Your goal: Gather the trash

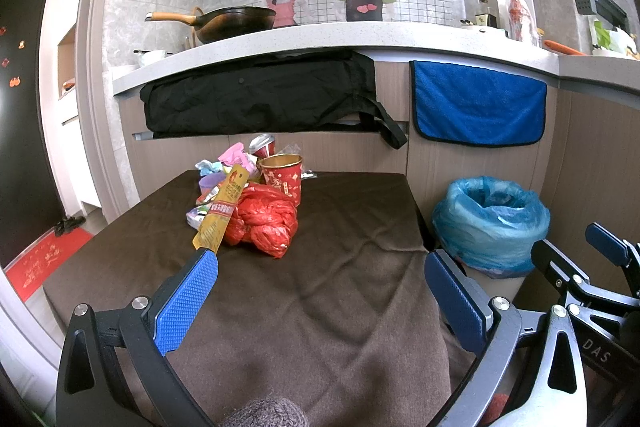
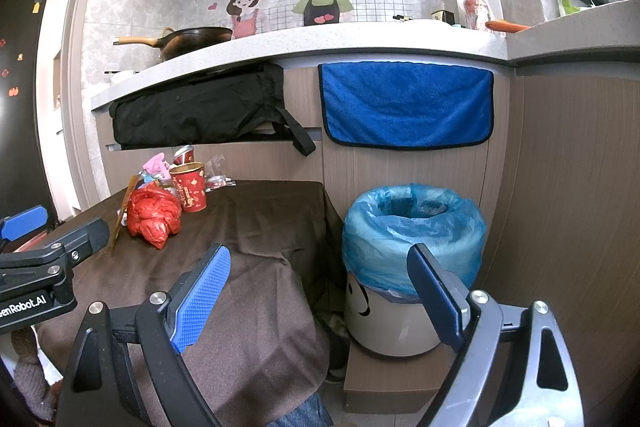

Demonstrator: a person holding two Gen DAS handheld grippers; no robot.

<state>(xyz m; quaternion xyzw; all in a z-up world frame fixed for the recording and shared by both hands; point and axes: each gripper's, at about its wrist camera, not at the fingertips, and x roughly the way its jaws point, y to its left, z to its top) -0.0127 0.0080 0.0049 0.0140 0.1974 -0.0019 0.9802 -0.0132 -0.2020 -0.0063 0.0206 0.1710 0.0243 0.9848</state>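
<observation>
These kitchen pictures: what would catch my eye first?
Probably the heap of colourful trash at the far side of the brown-draped table, led by a knotted red plastic bag and a red paper cup. Next, the blue-lined bin right of the table, below a blue towel hanging from the counter.

The left gripper (image 1: pixel 320 291) has black and grey metal arms, silver screws and blue diamond-textured pads (image 1: pixel 188 303). The right gripper (image 2: pixel 320 295) looks alike, its pads (image 2: pixel 202 301) blue too. White lettering "enRobot.AI" marks one black body, "DAS" the other.
</observation>
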